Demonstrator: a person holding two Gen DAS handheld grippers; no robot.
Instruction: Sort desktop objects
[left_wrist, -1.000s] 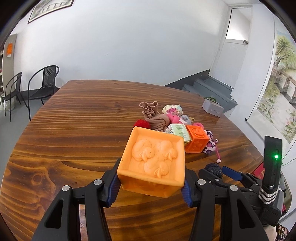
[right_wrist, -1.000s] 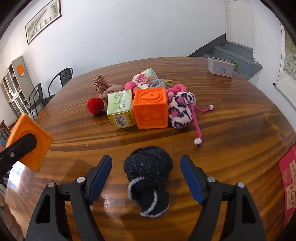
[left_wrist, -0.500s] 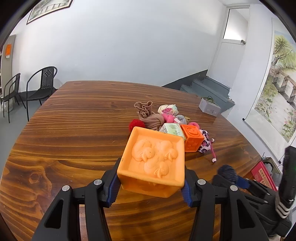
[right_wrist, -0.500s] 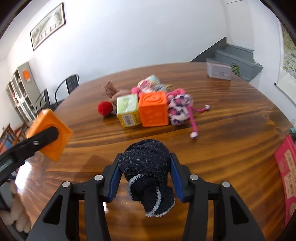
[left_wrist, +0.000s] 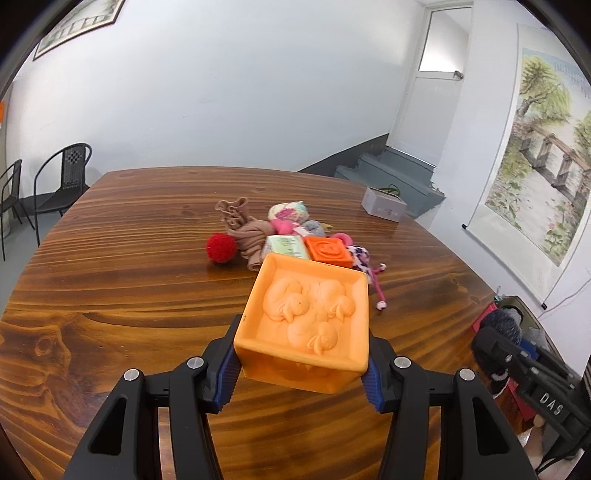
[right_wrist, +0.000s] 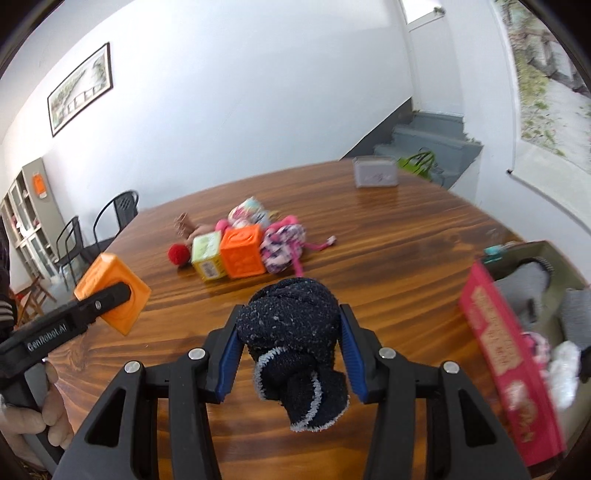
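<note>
- Nearest in the right wrist view, the right gripper (right_wrist: 291, 354) has its blue fingers (right_wrist: 229, 354) pressed against both sides of a rolled dark navy sock (right_wrist: 295, 343), held above the surface; these fingers have just been closing, with the sock between them.
- The left gripper (left_wrist: 301, 363) clamps one large orange block with a raised duck relief (left_wrist: 306, 325), its fingers (left_wrist: 226, 373) tight on the block's two sides, off the surface.
- A hand (right_wrist: 35, 417) grips the left gripper's handle at the lower left of the right wrist view.
- To the right, just past the surface's edge, stands an open box (right_wrist: 509, 336) with a red flap, holding grey and white soft items.
- The surface (left_wrist: 110, 295) is a broad, glossy, dark wood tabletop with strong grain.
- Mid-surface sits a cluster: one smaller orange cube (left_wrist: 330, 252), one green carton (left_wrist: 287, 246), one red pom-pom (left_wrist: 221, 248), one brown bundled sock (left_wrist: 245, 229), one pink patterned bundle (right_wrist: 282, 245) and a few pastel rolled socks (left_wrist: 289, 212).
- Farther off, one grey box (left_wrist: 384, 204) stands alone.
- Beyond: white walls, two black chairs (left_wrist: 64, 181), grey steps (left_wrist: 391, 173), a scroll painting (left_wrist: 539, 140).
</note>
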